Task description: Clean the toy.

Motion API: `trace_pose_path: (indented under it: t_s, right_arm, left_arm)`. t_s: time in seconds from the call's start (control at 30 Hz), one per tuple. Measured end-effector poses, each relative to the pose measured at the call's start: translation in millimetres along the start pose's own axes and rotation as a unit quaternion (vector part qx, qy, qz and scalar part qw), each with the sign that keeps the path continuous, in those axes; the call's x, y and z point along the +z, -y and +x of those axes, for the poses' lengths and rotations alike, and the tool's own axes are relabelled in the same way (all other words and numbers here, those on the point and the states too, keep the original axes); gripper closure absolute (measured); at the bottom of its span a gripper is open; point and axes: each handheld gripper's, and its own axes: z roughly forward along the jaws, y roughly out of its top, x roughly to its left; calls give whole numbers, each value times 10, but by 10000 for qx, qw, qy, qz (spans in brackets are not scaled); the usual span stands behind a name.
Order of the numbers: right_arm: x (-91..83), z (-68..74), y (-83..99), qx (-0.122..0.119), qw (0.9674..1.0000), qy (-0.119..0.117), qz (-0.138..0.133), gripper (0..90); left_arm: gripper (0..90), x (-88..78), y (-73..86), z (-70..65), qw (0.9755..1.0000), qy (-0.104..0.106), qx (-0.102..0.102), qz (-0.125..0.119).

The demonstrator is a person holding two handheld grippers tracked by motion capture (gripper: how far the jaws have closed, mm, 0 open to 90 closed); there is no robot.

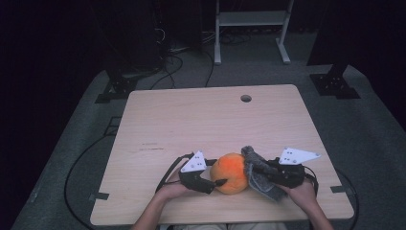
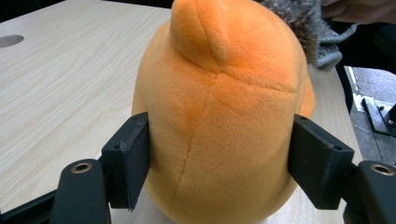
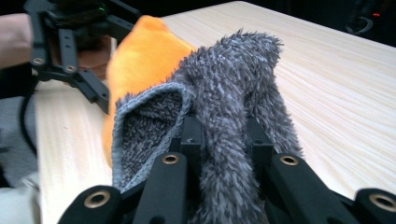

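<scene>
The pale wooden bench (image 1: 191, 120) stands on grey floor (image 1: 373, 139) in a dark room. At lower centre, left gripper (image 1: 216, 182) fingers grip the orange plush toy (image 1: 232, 171); right gripper (image 1: 254, 168) fingers are closed on the grey cloth (image 1: 261, 179).

Orange plush toy (image 2: 219, 121): your left gripper view cuts off its underside at the bottom edge. Grey fuzzy cloth (image 3: 229, 121): it hides your right gripper's (image 3: 227, 140) pads and runs off the frame below. Your forearms: cropped at the high view's bottom edge. Far room: too dark to tell.
</scene>
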Motion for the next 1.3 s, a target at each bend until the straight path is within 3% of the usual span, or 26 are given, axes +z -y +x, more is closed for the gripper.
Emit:
trace_pose_path:
  t_s: [0.13,0.2,0.27,0.33,0.4,0.47,0.53,0.6,0.67,0.7,0.77,0.8,0.87,0.9,0.93,1.0,1.1,1.17,1.27,1.3]
  right_arm:
    - [5,139,-149,-166,9989,-293,-340,740]
    - [63,234,-214,-336,9981,-399,-326,739]
    - [112,272,-222,-529,9978,-353,-210,740]
    - [94,192,-179,-354,9984,-375,-230,741]
    - [58,82,-104,-179,9995,-232,-133,741]
    - [26,-6,-27,77,9995,-290,-139,741]
    - [9,-15,5,84,9996,-242,-117,741]
    - [10,-21,9,45,9997,-203,-98,741]
    - [14,-38,8,95,9996,-241,-100,741]
    - [14,-37,1,93,9997,-213,-77,740]
    - [-5,0,-50,38,9999,-101,-31,741]
    - [-24,32,-89,-26,10000,-80,-46,741]
    - [-67,113,-200,-112,9993,-210,-296,741]
    - [-77,150,-244,-121,9988,-281,-387,741]
    - [-74,208,-317,-212,9979,-372,-496,742]
    - [-47,289,-398,-289,9973,-471,-473,742]
    - [14,343,-407,-498,9978,-385,-204,743]
    - [10,277,-349,-359,9984,-395,-198,744]
    - [-30,187,-278,-82,9986,-477,-215,744]
    - [-31,186,-262,-68,9984,-510,-231,744]
  left_arm:
    - [288,57,-9,-39,10000,-29,1,-36]
    - [289,88,-25,-71,10000,-65,42,-33]
    - [289,76,-30,-73,10000,-76,46,-15]
    - [291,64,-29,-66,10000,-55,23,-37]
    - [286,65,-24,-59,10000,29,-20,-68]
    - [234,65,-10,-59,9994,286,-43,-167]
    - [186,68,-6,-51,9998,186,27,-97]
    - [105,106,-2,-27,9999,19,-83,90]
    - [89,143,5,-13,9997,47,-210,95]
    - [116,159,4,-23,9998,66,-172,58]
    - [215,154,-15,-64,10000,46,17,27]
    - [258,143,-36,-98,9998,10,218,29]
    - [319,149,-76,-194,9983,-19,582,-10]
    - [329,177,-99,-267,9961,-43,875,95]
    - [332,194,-111,-309,9944,-56,1043,163]
    - [331,218,-138,-378,9919,-118,1239,262]
    - [328,207,-105,-349,9936,-96,1103,210]
    - [300,212,-93,-322,9955,-32,942,99]
    - [137,282,-80,-273,9983,198,547,55]
    - [114,304,-76,-274,9981,106,605,82]
